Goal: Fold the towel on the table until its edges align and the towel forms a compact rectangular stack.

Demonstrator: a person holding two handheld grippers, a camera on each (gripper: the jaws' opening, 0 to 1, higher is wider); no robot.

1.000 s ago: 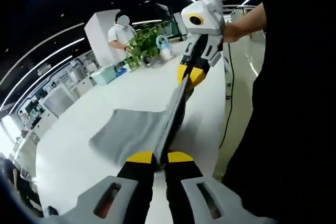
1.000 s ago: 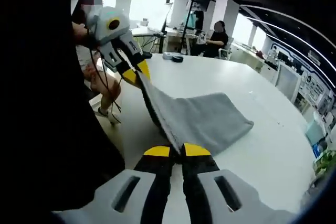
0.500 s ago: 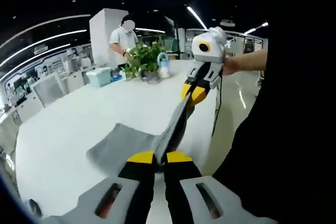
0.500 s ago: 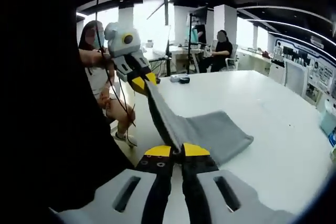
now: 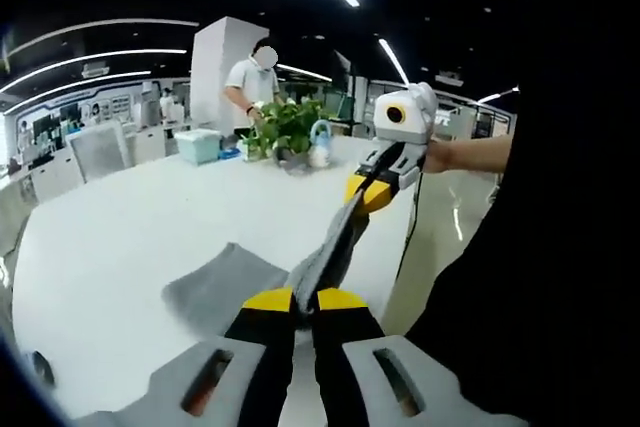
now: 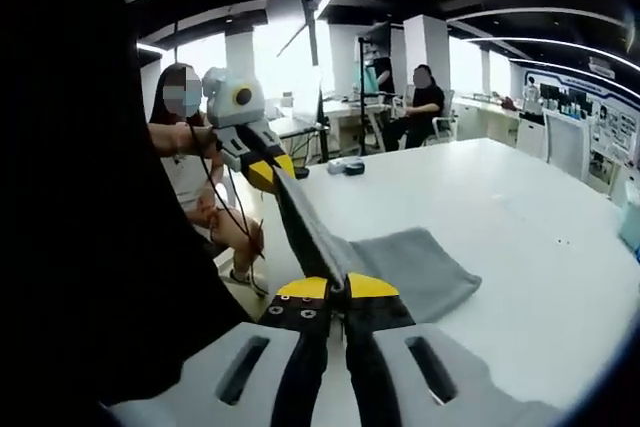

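A grey towel (image 5: 228, 282) hangs by its near edge above the white table (image 5: 130, 227), its far part resting on the tabletop. My left gripper (image 5: 305, 297) is shut on one corner of that edge. Along the taut edge, the right gripper (image 5: 368, 190) is seen shut on the other corner. In the right gripper view the same towel (image 6: 415, 267) drapes down to the table (image 6: 520, 207). My right gripper (image 6: 337, 287) is clamped on its corner, and the left gripper (image 6: 268, 171) holds the far end of the stretched edge.
A potted plant (image 5: 285, 127), a jug (image 5: 320, 147) and a teal box (image 5: 197, 145) stand at the table's far end, with a person (image 5: 255, 82) behind. Small dark items (image 6: 345, 165) lie on the far side. People sit at the left (image 6: 190, 162) and at a desk (image 6: 415, 97). My dark-clothed body is close.
Both grippers have lifted the held towel edge higher, so more of the towel hangs off the table. Both views have tilted up toward the room.
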